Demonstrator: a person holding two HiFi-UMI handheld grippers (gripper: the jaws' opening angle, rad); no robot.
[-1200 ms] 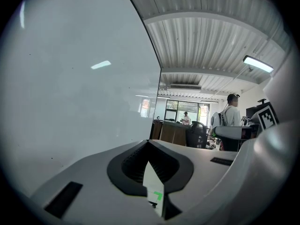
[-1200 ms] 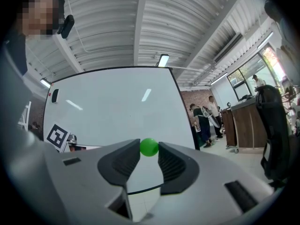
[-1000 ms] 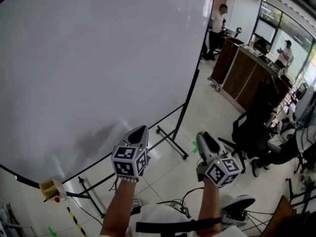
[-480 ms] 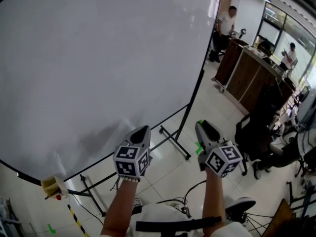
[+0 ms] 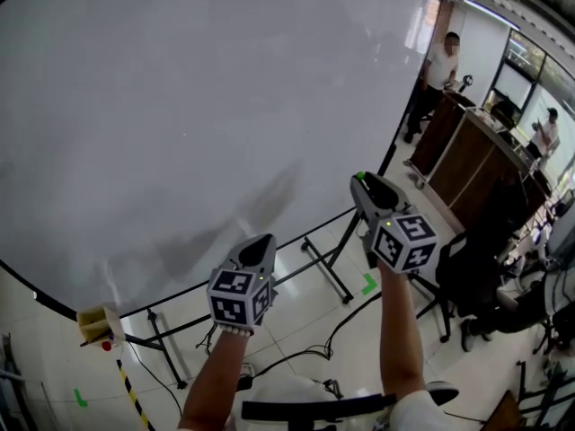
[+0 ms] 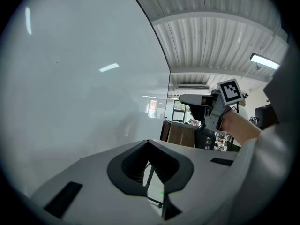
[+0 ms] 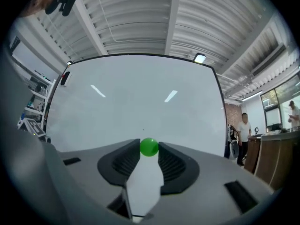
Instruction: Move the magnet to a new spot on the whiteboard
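A big whiteboard (image 5: 180, 106) on a wheeled stand fills most of the head view. My right gripper (image 5: 362, 180) is raised near the board's lower right part, shut on a small green ball-shaped magnet (image 7: 149, 146) pinched at the very tips of its jaws. The board (image 7: 136, 107) lies straight ahead of the magnet, some way off. The green magnet (image 5: 361, 176) just peeks out at that gripper's tip. My left gripper (image 5: 260, 239) hangs lower, close to the board's bottom edge, its jaws shut with nothing between them (image 6: 149, 143). The raised right gripper (image 6: 183, 99) also shows in the left gripper view.
The stand's black legs (image 5: 323, 272) reach out over the tiled floor under my grippers. A yellow holder (image 5: 94, 323) sits at the board's lower left corner. A person (image 5: 440, 65) stands by a wooden counter (image 5: 476, 151) at right, with a dark chair (image 5: 467, 272) nearer.
My right gripper has risen and moved toward the whiteboard with the green magnet still in it. The left gripper has stayed in about the same place.
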